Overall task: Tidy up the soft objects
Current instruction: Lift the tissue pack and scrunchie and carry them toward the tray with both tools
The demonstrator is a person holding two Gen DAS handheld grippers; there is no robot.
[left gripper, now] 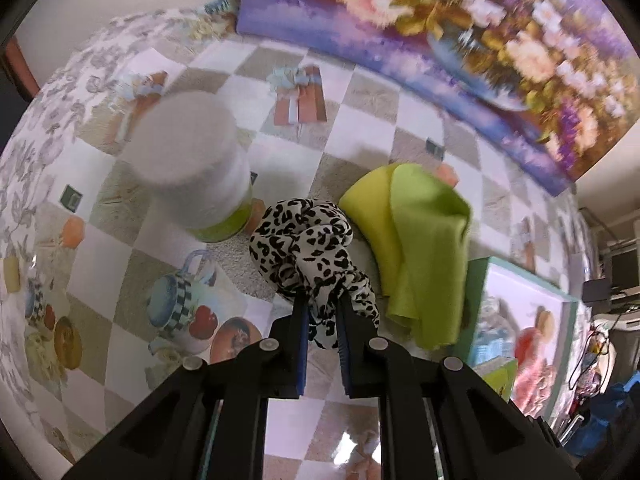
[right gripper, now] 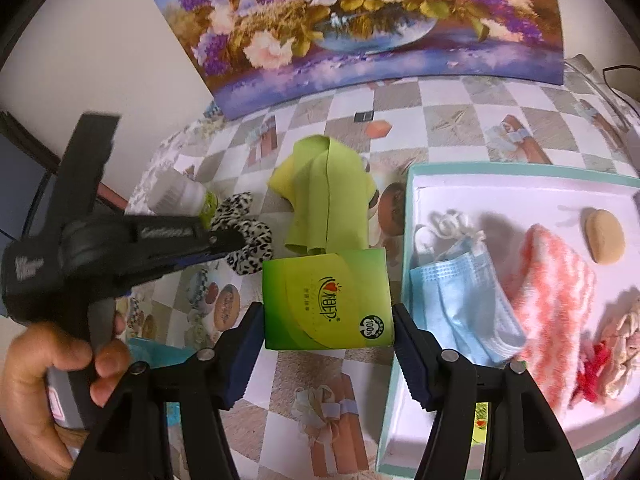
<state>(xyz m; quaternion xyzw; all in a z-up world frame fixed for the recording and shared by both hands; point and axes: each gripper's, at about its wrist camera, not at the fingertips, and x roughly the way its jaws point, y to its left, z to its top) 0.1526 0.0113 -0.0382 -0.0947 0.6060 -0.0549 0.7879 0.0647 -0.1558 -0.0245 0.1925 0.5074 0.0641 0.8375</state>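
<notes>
The left gripper (left gripper: 322, 314) has its jaws closed on a black-and-white leopard-print fabric scrunchie (left gripper: 308, 248), pinching the near end of it while the rest bunches out ahead over the checkered, picture-printed tabletop (left gripper: 360, 120). Just to the right of the scrunchie lies a folded lime-green cloth (left gripper: 416, 248), and to its left stands a white plastic bottle with a green base (left gripper: 200, 176), blurred in the left wrist view. The right gripper (right gripper: 328, 344) holds a green rectangular tissue packet with printed lettering (right gripper: 326, 300), its jaws pressed against the packet's two sides. In the right wrist view the packet sits just left of a shallow white box with a pale teal rim (right gripper: 408, 216), which rests on the tabletop. Inside the box lie a light blue pleated face mask (right gripper: 460, 300) with white ear loops, a pink-and-white striped fluffy cloth (right gripper: 552, 300), a round beige sponge-like puff (right gripper: 604, 236), and a cream crumpled fabric with red yarn (right gripper: 624, 340) at the right edge. A person's hand (right gripper: 48, 376) grips the left gripper's handle at the lower left of that view. A large floral painting in purple and peach tones (right gripper: 360, 20) leans against the wall at the far side of the tabletop.
</notes>
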